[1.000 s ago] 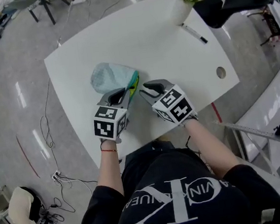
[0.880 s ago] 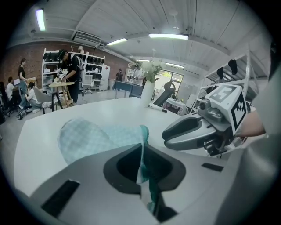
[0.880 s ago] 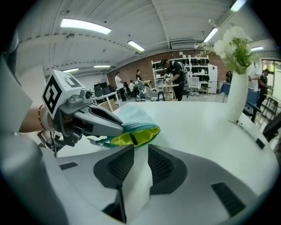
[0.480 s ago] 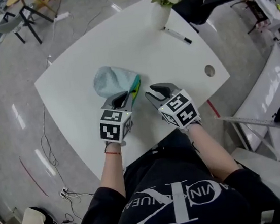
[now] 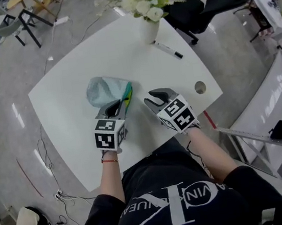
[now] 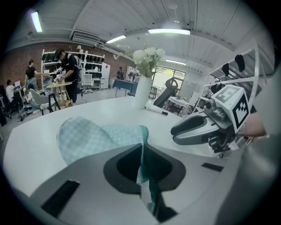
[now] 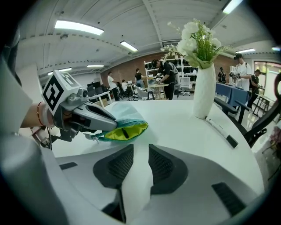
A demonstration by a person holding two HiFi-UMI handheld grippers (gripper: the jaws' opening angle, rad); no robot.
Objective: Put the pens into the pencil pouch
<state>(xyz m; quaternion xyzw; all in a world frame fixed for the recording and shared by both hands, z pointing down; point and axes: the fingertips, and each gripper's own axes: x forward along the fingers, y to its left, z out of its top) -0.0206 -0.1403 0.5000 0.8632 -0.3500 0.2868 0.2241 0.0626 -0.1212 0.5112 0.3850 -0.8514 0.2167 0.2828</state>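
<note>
The left hand-held gripper point(image 5: 115, 106) clamps the rim of the pencil pouch point(image 5: 105, 90) on the bench point(image 5: 61, 96), while the right hand-held gripper point(image 5: 155, 97), jaws just opened wider, is released and empty.

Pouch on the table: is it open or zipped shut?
Open: the pouch gapes, showing its yellow lining, while the left gripper pinches its rim.

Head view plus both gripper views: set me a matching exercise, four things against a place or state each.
Things:
1. left gripper
2. right gripper
3. pen
4. pencil pouch

Places or states:
A. lies beside the vase
B. mouth gaping, yellow lining showing
C. jaws apart, nothing between them
D. shut on the pencil pouch's rim

Pairs: 1-D, 2-C, 3-A, 4-B.
The right gripper's jaws have just been opening.
</note>
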